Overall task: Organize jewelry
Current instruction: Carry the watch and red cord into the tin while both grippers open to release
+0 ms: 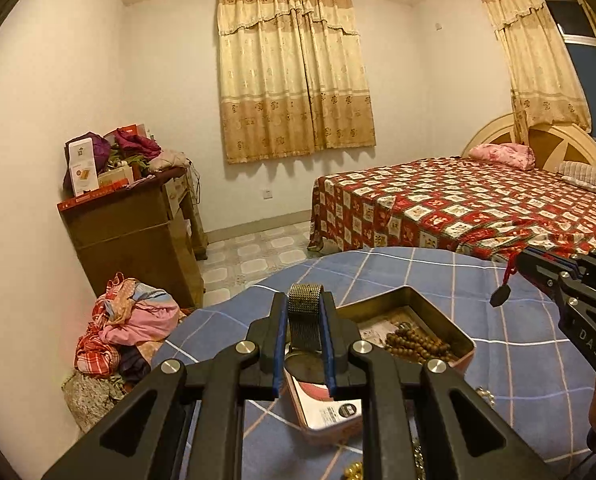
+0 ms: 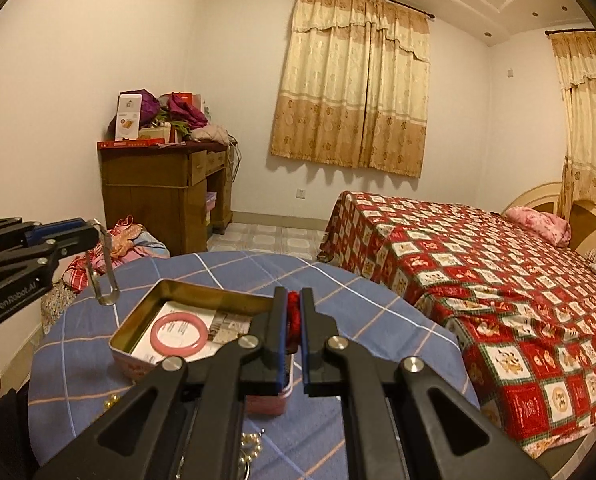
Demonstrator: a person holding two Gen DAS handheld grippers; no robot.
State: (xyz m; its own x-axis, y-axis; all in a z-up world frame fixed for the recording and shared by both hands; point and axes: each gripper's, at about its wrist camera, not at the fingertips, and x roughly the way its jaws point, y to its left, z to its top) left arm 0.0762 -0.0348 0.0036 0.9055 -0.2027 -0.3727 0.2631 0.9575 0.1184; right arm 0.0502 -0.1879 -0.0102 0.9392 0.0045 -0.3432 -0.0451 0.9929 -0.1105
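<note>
Bedroom walls and a bed lie beyond the round blue-checked table, where an open tin waits as the collecting place, beads and a pink bangle already inside. Above the tin, the left gripper pinches a mesh watch band. The right gripper, nearly closed, clamps a red cord, probably bound for the tin.

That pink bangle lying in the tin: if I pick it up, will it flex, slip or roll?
The pink bangle looks like a rigid closed ring, so it probably won't flex. Its glossy surface may slip between the pads. It lies flat on paper inside the tin, so it should stay put; set on edge, it would likely roll.
</note>
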